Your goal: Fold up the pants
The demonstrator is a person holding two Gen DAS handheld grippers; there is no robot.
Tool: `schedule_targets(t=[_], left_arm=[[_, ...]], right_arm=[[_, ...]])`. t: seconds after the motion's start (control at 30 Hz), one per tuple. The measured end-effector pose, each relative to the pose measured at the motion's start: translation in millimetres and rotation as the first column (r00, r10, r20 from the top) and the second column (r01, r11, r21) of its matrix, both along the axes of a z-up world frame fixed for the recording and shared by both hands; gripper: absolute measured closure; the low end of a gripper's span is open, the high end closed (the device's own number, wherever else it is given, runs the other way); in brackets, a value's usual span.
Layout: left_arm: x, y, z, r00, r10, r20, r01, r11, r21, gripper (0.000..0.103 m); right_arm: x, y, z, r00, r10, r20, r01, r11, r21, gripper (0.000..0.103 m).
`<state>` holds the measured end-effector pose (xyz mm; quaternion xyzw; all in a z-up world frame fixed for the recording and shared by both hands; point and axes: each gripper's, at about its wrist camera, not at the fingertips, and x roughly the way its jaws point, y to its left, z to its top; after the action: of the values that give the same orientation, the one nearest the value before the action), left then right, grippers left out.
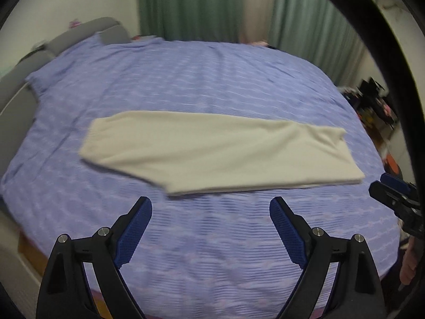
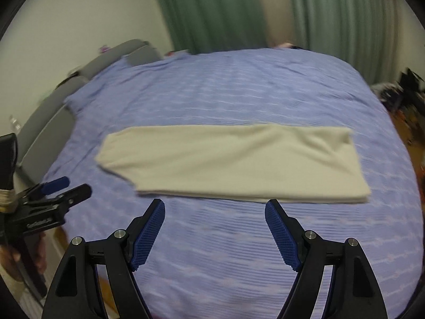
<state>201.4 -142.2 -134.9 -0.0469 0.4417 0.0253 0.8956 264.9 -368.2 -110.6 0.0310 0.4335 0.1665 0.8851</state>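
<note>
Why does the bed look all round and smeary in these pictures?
Left wrist view: the fisheye lens bends the purple bedspread into a dome, and motion smears its stripes and the cream pants. Right wrist view: same curved look, with blurred green curtains; the dim indoor light leaves no glare.
</note>
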Motion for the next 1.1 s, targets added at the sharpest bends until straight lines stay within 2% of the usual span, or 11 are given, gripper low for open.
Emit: schedule_targets(t=[0.17,0.3,0.43,0.67,0.77,0.93,1.1], left_arm=[[-9.3,92.9,5.2,0.999,0.025,0.034,-0.024,0.999,-0.031,0.010],[-6.5,170.4,-3.5,1.000,-0.010,0.019,0.010,1.000,-0.017,0.009],[3.1,236.7,-17.6,1.000,0.001,0.005,-0.001,1.000,-0.003,0.009],[36.6,300.6,-63.1,0.998,0.059,-0.026,-0.060,0.997,-0.046,0.009],[57.6,318.6,-89.4,0.996,0.082,-0.022,-0.084,0.995,-0.060,0.009],[98.5,345.6,-133.2,0.990,0.140,-0.016,-0.141,0.987,-0.075,0.009],[139.6,372.1,-180.5,0.979,0.194,-0.058,-0.202,0.957,-0.207,0.009]], right_arm=[[-15.0,94.6,7.9,0.999,0.053,0.012,-0.053,0.998,0.019,0.025],[-18.8,167.9,-0.9,1.000,0.010,-0.026,-0.010,1.000,-0.018,0.025],[-14.1,216.2,-16.3,0.997,-0.053,-0.053,0.051,0.998,-0.027,0.025],[16.9,262.9,-62.2,0.991,-0.088,-0.099,0.079,0.993,-0.090,0.025],[33.2,275.2,-90.0,0.988,-0.100,-0.116,0.086,0.988,-0.125,0.025],[58.9,292.5,-143.8,0.973,-0.167,-0.159,0.150,0.982,-0.114,0.025],[79.8,304.8,-187.7,0.948,-0.239,-0.213,0.227,0.971,-0.077,0.025]])
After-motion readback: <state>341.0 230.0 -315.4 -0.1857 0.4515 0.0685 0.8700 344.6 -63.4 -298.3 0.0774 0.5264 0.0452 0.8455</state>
